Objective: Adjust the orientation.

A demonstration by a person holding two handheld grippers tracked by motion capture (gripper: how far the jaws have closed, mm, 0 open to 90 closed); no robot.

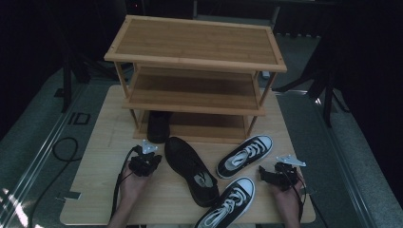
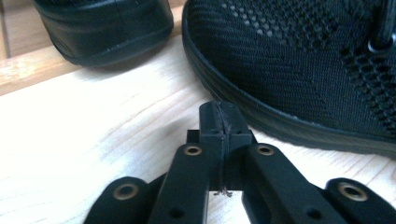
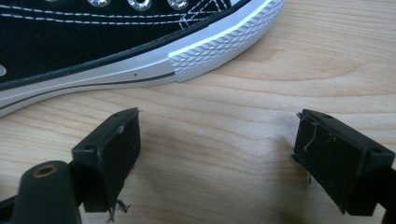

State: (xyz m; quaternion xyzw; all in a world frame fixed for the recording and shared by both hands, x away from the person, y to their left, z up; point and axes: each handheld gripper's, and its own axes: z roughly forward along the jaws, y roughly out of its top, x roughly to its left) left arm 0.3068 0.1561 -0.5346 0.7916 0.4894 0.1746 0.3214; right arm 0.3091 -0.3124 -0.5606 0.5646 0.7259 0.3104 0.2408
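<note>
The work in hand looks like putting shoes away on the rack (image 1: 195,47), and the left tongs (image 1: 146,164) are the ones closest to acting: they lie low on the worktop (image 1: 95,190) just left of the black mesh shoe (image 1: 190,171), jaws pressed flat together with nothing between them, tips just short of that shoe's sole edge (image 2: 280,121) as the left gripper view shows. To do this step well, I would judge that the jaws must first spread wide, then take the shoe at its collar or heel wall, not at the low rounded toe, where the pads would likely slide off; a firm pinch on one side wall should let it be lifted without tipping. Its mate, a black shoe (image 1: 158,126), already sits toe-out on the bottom shelf at the left, so the free room is to the right of it, and the mesh shoe should go in beside it, clearing the shelf above and the rack's front posts. Further right, two black-and-white sneakers (image 1: 244,156) (image 1: 228,203) lie on the worktop; the nearer one lies just beside the mesh shoe's heel and could be nudged during a lift. At the far right the right tongs (image 1: 280,175) rest on the worktop with jaws wide apart and empty, just beside that sneaker's ribbed toe cap (image 3: 224,42), not touching it.
</note>
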